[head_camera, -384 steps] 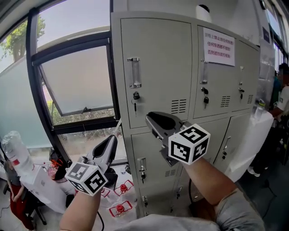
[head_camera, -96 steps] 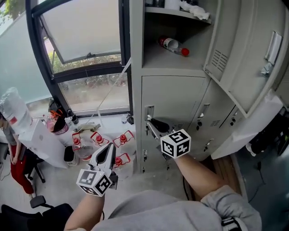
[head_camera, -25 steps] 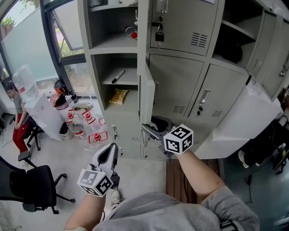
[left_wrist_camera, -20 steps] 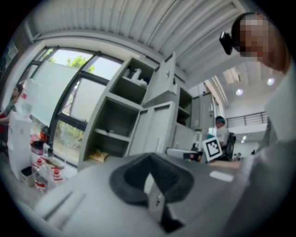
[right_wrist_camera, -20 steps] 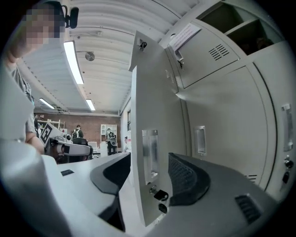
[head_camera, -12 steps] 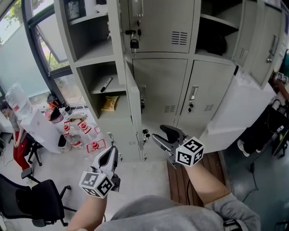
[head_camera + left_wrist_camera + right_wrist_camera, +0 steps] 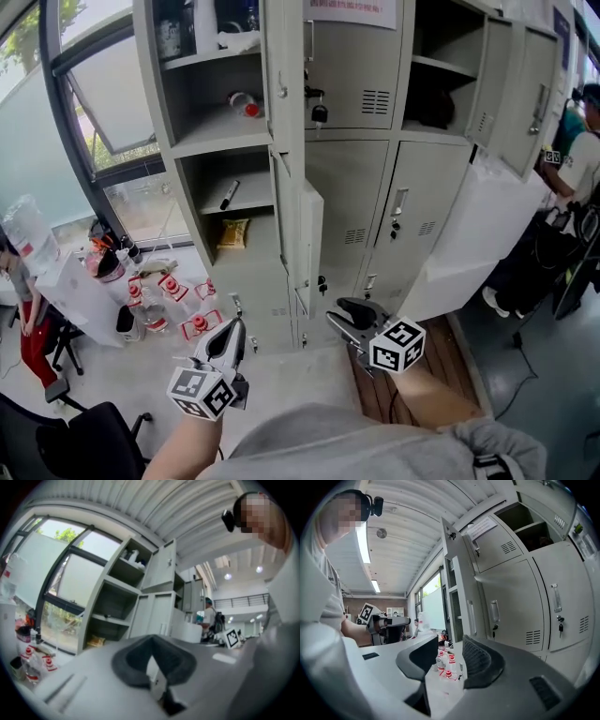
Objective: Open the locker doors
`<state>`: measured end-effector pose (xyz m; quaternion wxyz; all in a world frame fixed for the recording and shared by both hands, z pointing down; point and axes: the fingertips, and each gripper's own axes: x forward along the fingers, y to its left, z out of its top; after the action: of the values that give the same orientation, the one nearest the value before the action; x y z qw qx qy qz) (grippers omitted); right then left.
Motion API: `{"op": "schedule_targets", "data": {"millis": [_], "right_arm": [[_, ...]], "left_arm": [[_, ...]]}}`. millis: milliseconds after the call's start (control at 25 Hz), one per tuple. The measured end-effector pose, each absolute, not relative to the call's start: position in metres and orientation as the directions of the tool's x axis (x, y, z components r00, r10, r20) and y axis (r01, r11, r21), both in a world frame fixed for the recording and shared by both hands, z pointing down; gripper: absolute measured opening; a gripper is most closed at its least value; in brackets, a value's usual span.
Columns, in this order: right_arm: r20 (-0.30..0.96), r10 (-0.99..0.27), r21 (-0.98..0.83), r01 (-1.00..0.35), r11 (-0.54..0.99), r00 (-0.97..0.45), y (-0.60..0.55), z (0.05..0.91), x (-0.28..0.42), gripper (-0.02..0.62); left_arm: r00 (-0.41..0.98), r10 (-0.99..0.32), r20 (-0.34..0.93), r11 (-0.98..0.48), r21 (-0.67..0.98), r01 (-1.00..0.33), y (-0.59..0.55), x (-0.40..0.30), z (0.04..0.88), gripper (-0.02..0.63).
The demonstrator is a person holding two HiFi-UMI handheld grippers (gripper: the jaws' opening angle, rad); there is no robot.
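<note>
Now, step in hand: a pause between doors, by my reading. Part of the lockers [image 7: 375, 141] is already open, and neither gripper touches anything.
Left gripper [image 7: 223, 339]: it is held low over the floor, well short of the lockers' bottom left corner, with its tips pointing up toward them. Its jaws sit together with nothing between them.
Left column: the top door [image 7: 284, 84] and the middle door [image 7: 310, 239] stand swung out, nearly edge-on, so the shelves behind them show. The bottom door [image 7: 258, 291] beneath them looks closed.
Right gripper [image 7: 343, 315]: it is low in front of the lockers' bottom edge, with the forearm reaching forward. Its tips angle up and left toward the lower corner of the open middle door but are clear of it. The jaws are apart and closing, with nothing between them.
Middle columns: the padlocked door [image 7: 354, 66] at the top is closed. The two doors below it are also closed, and one carries an upright handle [image 7: 399, 202].
Right edge: the top corner door [image 7: 525, 89] stands open.
Next move, as a judgement: the right gripper is nearest the upright handle. It would need to rise to that handle, spread its jaws enough to straddle it, clamp, and pull outward along the hinge's arc. The padlock probably rules out the door above.
</note>
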<state>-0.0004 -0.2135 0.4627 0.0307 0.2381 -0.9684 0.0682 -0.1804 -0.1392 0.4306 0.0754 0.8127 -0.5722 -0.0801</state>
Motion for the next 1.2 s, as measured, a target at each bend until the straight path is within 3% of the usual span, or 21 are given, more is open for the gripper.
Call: {"op": "schedule_targets", "data": {"millis": [280,600,840,1200], "right_arm": [[0.079,-0.543,-0.103,-0.548,0.83,-0.836,-0.196,0.454,-0.026,0.14],[0.105,-0.624,-0.122,-0.633,0.764,-0.774,-0.176,0.463,-0.028,0.075],[0.073,-0.665,-0.128,-0.668,0.733,-0.744,-0.183,0.452,0.022,0.029],[0.102,-0.622,-0.105,-0.631,0.769,-0.776,-0.205,0.452,0.114,0.009]], "left_arm": [[0.397,-0.916,-0.047,-0.399,0.198,-0.896,-0.126,-0.214,0.431,0.005],[0.467,-0.883,-0.047,-0.465,0.224,-0.856,-0.119,-0.225,0.448,0.005],[0.457,-0.887,-0.061,-0.459,0.203,-0.865,-0.115,-0.202,0.444,0.005],[0.347,-0.934,-0.079,-0.356,0.235,-0.904,-0.119,-0.126,0.446,0.005]]}}
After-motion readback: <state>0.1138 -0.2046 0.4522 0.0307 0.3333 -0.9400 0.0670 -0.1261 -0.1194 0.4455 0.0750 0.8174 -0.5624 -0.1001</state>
